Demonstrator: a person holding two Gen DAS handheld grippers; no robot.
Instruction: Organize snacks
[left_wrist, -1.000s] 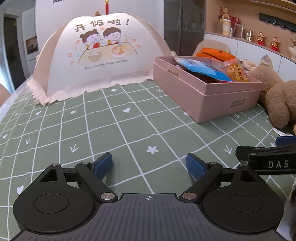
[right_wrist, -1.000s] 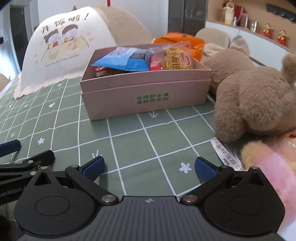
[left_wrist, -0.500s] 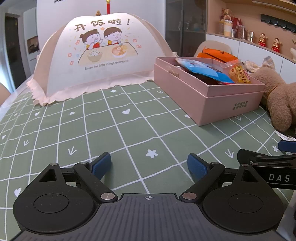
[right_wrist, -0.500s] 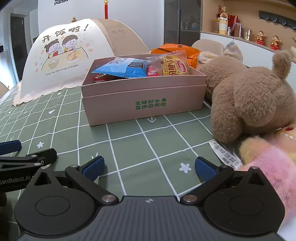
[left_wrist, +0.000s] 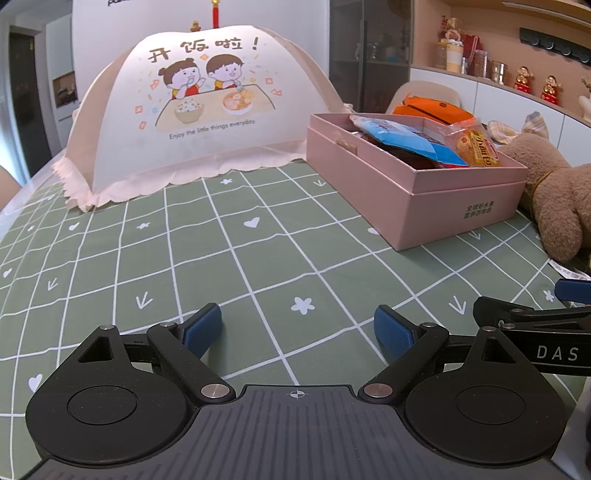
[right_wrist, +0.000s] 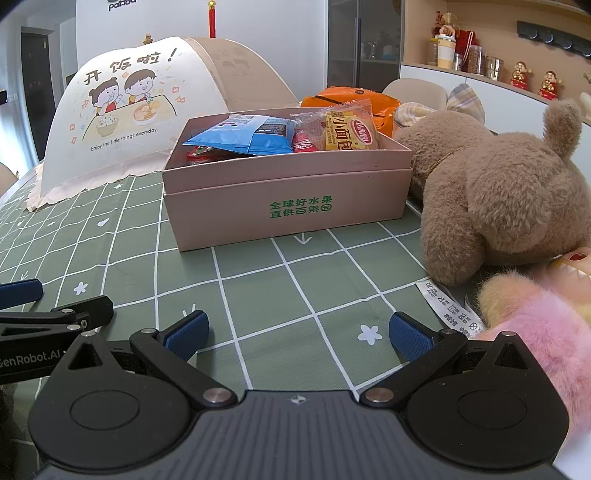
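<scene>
Pink cardboard box (right_wrist: 288, 206) sits on the green grid tablecloth (left_wrist: 258, 266), open top, green print on its near side. Snacks inside: blue packet (right_wrist: 240, 138) on top toward the left, yellow bread packet (right_wrist: 351, 133) at the right end, red wrappers (right_wrist: 199, 153) underneath. Orange bag (right_wrist: 347, 98) lies just behind the box, outside it. Brown teddy bear (right_wrist: 491, 195) lies right of the box, touching or nearly touching its end; pink fluffy toy (right_wrist: 535, 325) in front of the bear, near the right gripper. Printed food cover (left_wrist: 207, 110) stands behind and left of the box. Left gripper (left_wrist: 297, 326) low over the cloth, fingers spread wide, nothing between them. Right gripper (right_wrist: 297, 332) just beside it, also spread wide and empty, aimed at the box. Both well short of the box.
</scene>
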